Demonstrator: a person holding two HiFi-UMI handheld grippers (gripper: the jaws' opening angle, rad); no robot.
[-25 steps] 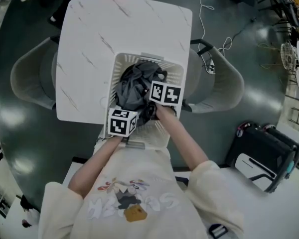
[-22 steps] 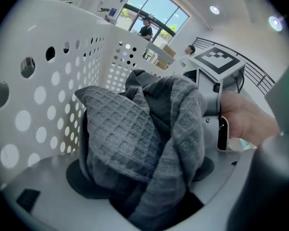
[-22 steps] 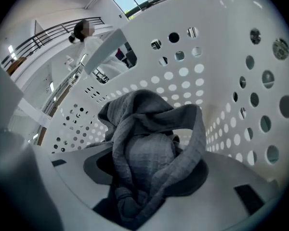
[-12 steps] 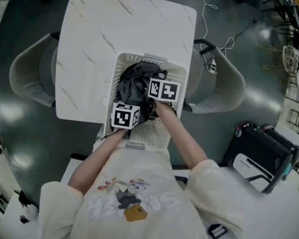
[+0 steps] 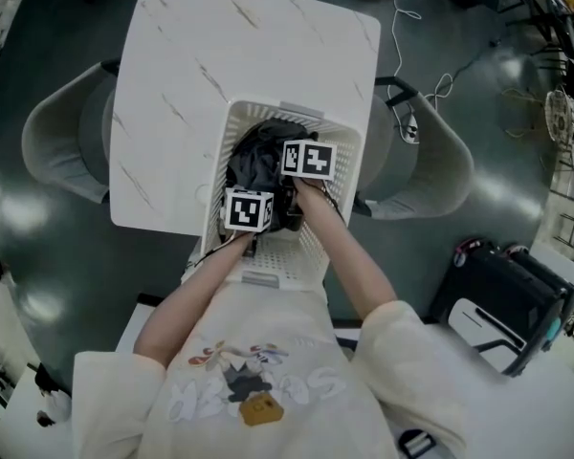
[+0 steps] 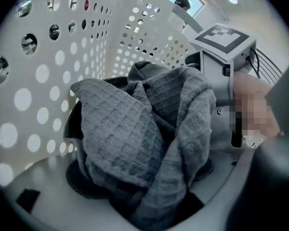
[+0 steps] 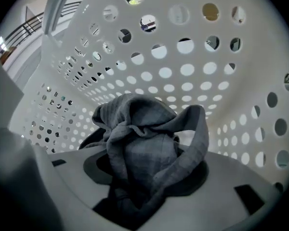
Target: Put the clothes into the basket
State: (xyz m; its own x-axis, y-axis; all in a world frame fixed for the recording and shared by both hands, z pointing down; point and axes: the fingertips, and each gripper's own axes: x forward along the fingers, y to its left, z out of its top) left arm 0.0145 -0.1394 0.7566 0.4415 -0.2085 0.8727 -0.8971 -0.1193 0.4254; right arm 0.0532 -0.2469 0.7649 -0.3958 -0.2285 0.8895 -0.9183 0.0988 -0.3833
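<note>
A white perforated basket (image 5: 342,138) stands on the near edge of a white marble-look table (image 5: 201,65). A dark grey garment (image 5: 256,161) lies bunched inside it. Both grippers reach down into the basket. My left gripper (image 5: 255,204) is shut on a fold of the grey garment (image 6: 149,124), which bulges up from between its jaws (image 6: 149,198). Beside it in the left gripper view is the right gripper's marker cube (image 6: 222,38). My right gripper (image 5: 301,168) is shut on another bunch of the same garment (image 7: 144,148), with the basket wall (image 7: 183,71) close behind it.
Grey chairs stand at the table's left (image 5: 62,146) and right (image 5: 426,161). A black case (image 5: 502,299) sits on the floor at the right. Cables (image 5: 430,84) run over the dark floor beyond the table.
Both grippers have pushed deeper into the basket. The left one has moved right and forward, closer to the right one, and the garment sits lower.
</note>
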